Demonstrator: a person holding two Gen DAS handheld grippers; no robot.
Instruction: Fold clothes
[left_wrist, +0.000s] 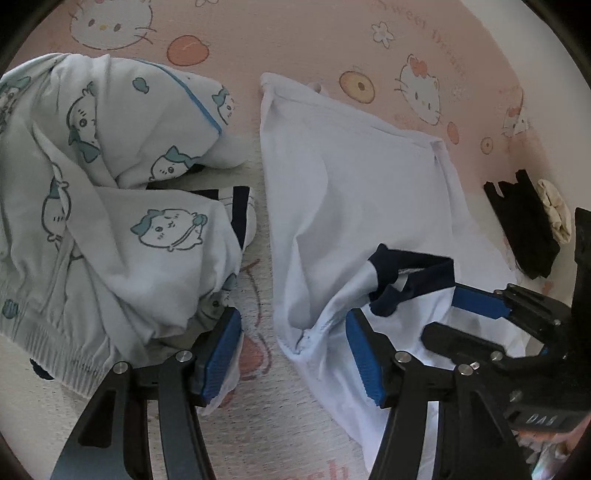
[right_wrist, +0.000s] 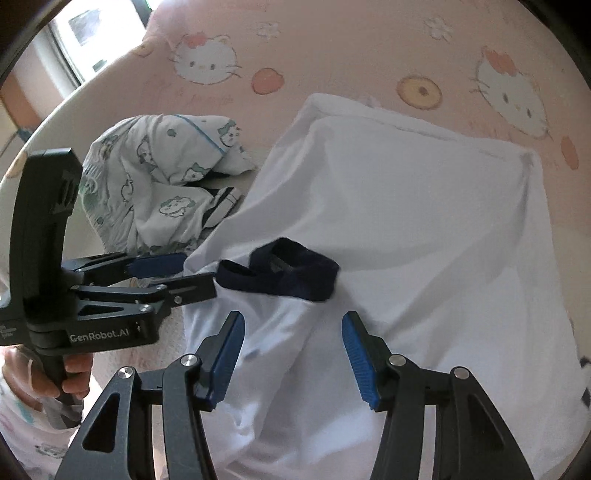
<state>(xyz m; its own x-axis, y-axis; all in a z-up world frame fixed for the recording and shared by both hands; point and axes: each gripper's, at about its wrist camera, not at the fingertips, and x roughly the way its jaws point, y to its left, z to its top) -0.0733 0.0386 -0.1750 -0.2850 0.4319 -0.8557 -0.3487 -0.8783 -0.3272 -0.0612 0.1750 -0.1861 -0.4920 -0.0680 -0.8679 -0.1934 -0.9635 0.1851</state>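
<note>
I hold one gripper in each hand above a bed with a pink cartoon-cat sheet. The white shirt lies on this sheet in the middle, partly folded, with its dark navy collar on the near side.

My left gripper points forward and down, near the near left edge of the shirt. Its blue fingers are spread apart and grasp nothing; between them I see the sheet and a corner of the white cloth. In the right wrist view this left gripper comes in from the left, lying almost level, and my hand grips its black handle from below. Its tips are just beside the navy collar, but I cannot tell if they touch it.

My right gripper hangs over the near part of the white shirt, also pointing forward and down. Its blue fingers are released wide, with only cloth under them.

To the left lies a crumpled printed garment with small blue-bow animals. At the far right I see a black cloth and a small cream thing beside it.
</note>
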